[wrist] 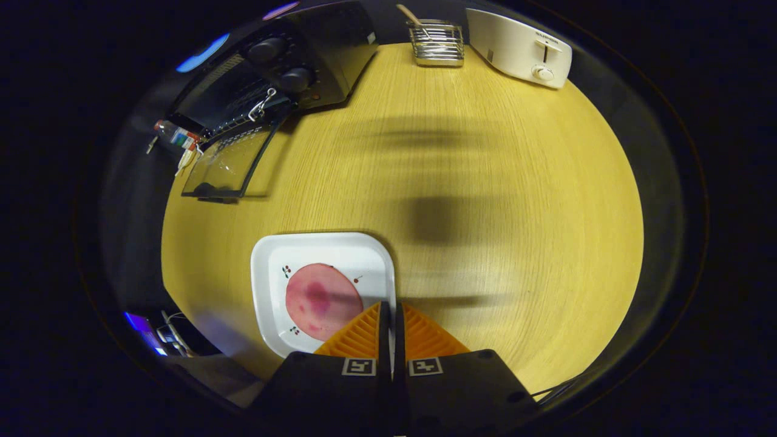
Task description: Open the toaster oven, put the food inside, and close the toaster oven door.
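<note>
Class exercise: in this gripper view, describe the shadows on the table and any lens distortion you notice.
Gripper view: soft, blurred dark shadows lie across the table beyond the shut hand-held gripper; the fisheye lens bends the table's edge into a curve; the open toaster oven looks stretched and tilted, while the plate stays sharp.

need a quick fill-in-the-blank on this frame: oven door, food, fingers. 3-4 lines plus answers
1. The toaster oven stands with its glass door swung ____.
2. The round pink slice of food lies on a square white ____.
3. The gripper has its fingers ____, with nothing between them.
4. Next to the wire utensil rack at the far edge of the wooden table stands a white ____.

Missing words: open; plate; shut; toaster
</note>
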### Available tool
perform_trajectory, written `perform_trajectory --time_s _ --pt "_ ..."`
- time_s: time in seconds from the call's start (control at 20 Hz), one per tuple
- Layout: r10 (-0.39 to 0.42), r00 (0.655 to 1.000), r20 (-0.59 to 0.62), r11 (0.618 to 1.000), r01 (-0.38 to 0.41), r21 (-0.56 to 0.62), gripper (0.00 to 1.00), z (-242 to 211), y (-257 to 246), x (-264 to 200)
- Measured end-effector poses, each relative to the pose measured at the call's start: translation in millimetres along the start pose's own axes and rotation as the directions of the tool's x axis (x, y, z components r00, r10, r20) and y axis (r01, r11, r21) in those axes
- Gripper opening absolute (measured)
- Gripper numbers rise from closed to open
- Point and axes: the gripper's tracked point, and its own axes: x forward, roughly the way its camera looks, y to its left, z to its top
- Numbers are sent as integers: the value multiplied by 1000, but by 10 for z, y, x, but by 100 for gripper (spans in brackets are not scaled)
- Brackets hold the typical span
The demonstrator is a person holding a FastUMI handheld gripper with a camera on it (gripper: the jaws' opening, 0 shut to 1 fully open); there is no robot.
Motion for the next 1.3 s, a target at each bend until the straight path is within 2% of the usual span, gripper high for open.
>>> perform_trajectory --time_s 0.1,0.25,0.4,0.55,0.85,1.05,1.3 --pt "124 991 -54 989 -118 94 5 -49 21 -18" --pt "299 953 -54 918 -272 288 5 -87 67 -33" --pt "377 926 13 847 -350 400 5 -132 40 -107" --pt "396 914 93 789 -390 474 5 -194 9 -213" --pt "357 891 282 665 -454 592 5 -14 247 -663" --pt "324 878 353 591 -479 649 5 211 837 -798" --pt "296 860 417 520 -511 685 5 683 1615 -630"
